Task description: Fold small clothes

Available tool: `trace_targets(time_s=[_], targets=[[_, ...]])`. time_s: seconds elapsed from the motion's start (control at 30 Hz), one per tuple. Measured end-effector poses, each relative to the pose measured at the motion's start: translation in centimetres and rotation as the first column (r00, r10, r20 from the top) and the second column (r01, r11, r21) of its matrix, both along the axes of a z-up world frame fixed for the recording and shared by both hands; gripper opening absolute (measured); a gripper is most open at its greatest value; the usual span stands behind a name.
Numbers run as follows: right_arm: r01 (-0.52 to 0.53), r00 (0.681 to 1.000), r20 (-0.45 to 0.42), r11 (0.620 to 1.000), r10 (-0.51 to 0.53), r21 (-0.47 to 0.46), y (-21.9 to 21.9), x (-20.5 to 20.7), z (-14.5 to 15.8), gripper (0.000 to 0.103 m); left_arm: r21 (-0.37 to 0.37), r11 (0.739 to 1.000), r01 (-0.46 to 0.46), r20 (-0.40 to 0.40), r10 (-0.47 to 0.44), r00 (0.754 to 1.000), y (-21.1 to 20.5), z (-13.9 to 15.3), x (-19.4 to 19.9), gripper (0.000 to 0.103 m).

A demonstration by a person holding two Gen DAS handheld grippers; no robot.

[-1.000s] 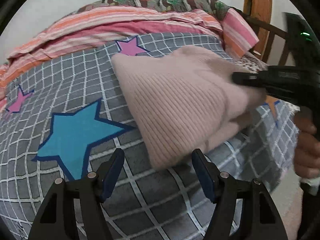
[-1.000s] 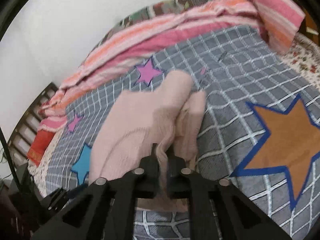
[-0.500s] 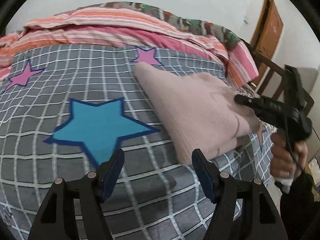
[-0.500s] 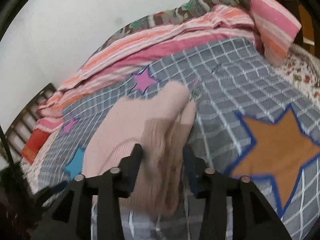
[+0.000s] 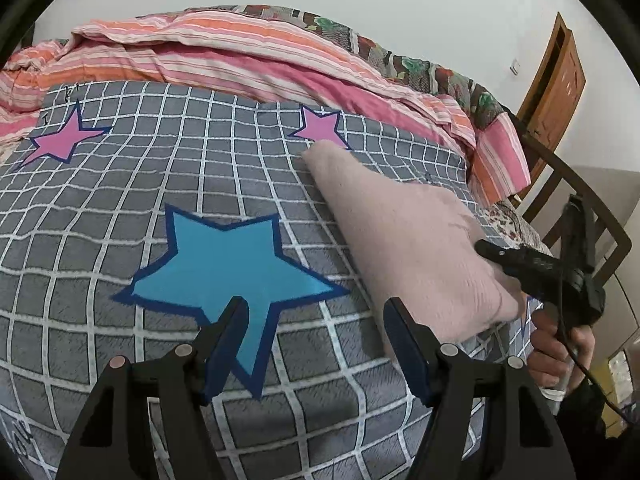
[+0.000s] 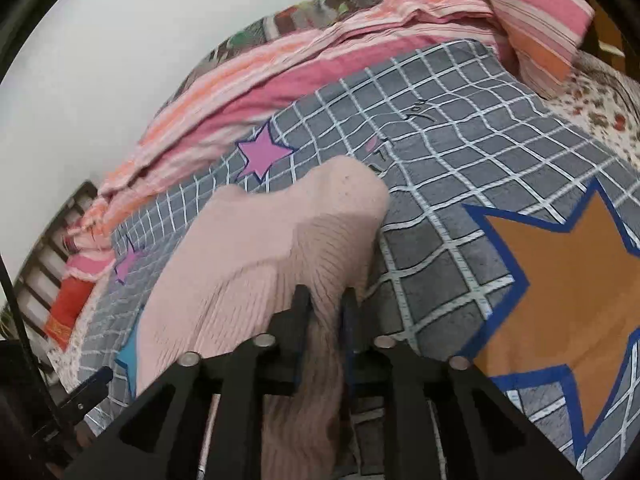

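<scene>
A pale pink ribbed knit garment (image 5: pixel 404 236) lies on the grey checked bedspread (image 5: pixel 208 184), partly lifted at its near right edge. My right gripper (image 6: pixel 323 298) is shut on that edge of the garment (image 6: pixel 256 256), with cloth bunched between its fingers; it also shows in the left wrist view (image 5: pixel 486 249), held in a hand. My left gripper (image 5: pixel 316 324) is open and empty, above the bedspread over a blue star (image 5: pixel 224 264), just left of the garment's near corner.
A pink and orange striped quilt (image 5: pixel 240 52) is heaped along the far side of the bed. A striped pillow (image 6: pixel 536 12) lies at the far right. A wooden chair (image 5: pixel 576 208) and door (image 5: pixel 556 88) stand right of the bed. An orange star (image 6: pixel 568 300) marks the bedspread.
My right gripper opened half a second ago and has closed again on the garment's edge. My left gripper has drawn back and left, away from the garment, still open.
</scene>
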State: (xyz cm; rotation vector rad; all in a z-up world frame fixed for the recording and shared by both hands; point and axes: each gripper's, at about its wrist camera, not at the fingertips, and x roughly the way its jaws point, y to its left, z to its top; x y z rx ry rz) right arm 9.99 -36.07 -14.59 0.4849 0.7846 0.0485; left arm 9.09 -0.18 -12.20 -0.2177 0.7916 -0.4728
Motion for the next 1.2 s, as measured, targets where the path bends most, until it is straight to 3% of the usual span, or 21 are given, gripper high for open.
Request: trace_targets(time_s=[0.03, 0.13, 0.23, 0.47, 0.57, 0.63, 0.73, 0.93, 1.2], targets=[[0.004, 1.000, -0.001, 0.999, -0.004, 0.032, -0.4, -0.2, 0.3, 0.052, -0.006, 1.000, 0.000, 0.007, 0.000, 1.000, 0.0, 0.2, 0.0, 0.068], [-0.037, 0.999, 0.002, 0.991, 0.037, 0.129, -1.0, 0.2, 0.0, 0.069, -0.029, 1.000, -0.006, 0.018, 0.007, 1.000, 0.4, 0.6, 0.0, 0.068], [-0.088, 0.992, -0.073, 0.974, 0.105, 0.210, -0.8, 2.2, -2.0, 0.072, -0.061, 0.998, -0.006, 0.006, 0.006, 1.000, 0.8, 0.5, 0.1, 0.068], [-0.101, 0.989, -0.078, 0.967, 0.122, 0.236, -0.4, 4.9, -2.9, 0.077, -0.061, 0.998, -0.024, -0.008, 0.023, 1.000, 1.7, 0.2, -0.1, 0.068], [-0.136, 0.981, -0.103, 0.962, 0.164, 0.235, 0.1, 6.4, -3.3, 0.073, -0.064, 0.998, -0.028, -0.006, 0.027, 1.000, 2.0, 0.2, -0.3, 0.068], [-0.172, 0.972, -0.110, 0.946, 0.209, 0.276, 0.3, 7.0, -3.7, 0.055, -0.070, 0.997, -0.031, -0.007, 0.030, 1.000, 2.1, 0.1, -0.4, 0.068], [-0.177, 0.970, -0.107, 0.932, 0.220, 0.316, 0.3, 7.0, -3.5, 0.040, -0.083, 0.996, -0.035, -0.012, 0.035, 0.999, 2.4, 0.0, -0.4, 0.068], [-0.158, 0.981, -0.061, 0.943, 0.183, 0.295, 1.1, 5.8, 1.6, 0.035, -0.061, 0.996, -0.061, 0.004, 0.062, 0.998, 3.4, 0.5, -0.4, 0.068], [-0.125, 0.992, -0.028, 0.992, 0.124, -0.003, 6.5, 5.3, 11.6, 0.035, -0.053, 0.989, -0.139, 0.007, 0.140, 0.990, 6.8, 0.3, 0.4, 0.068]])
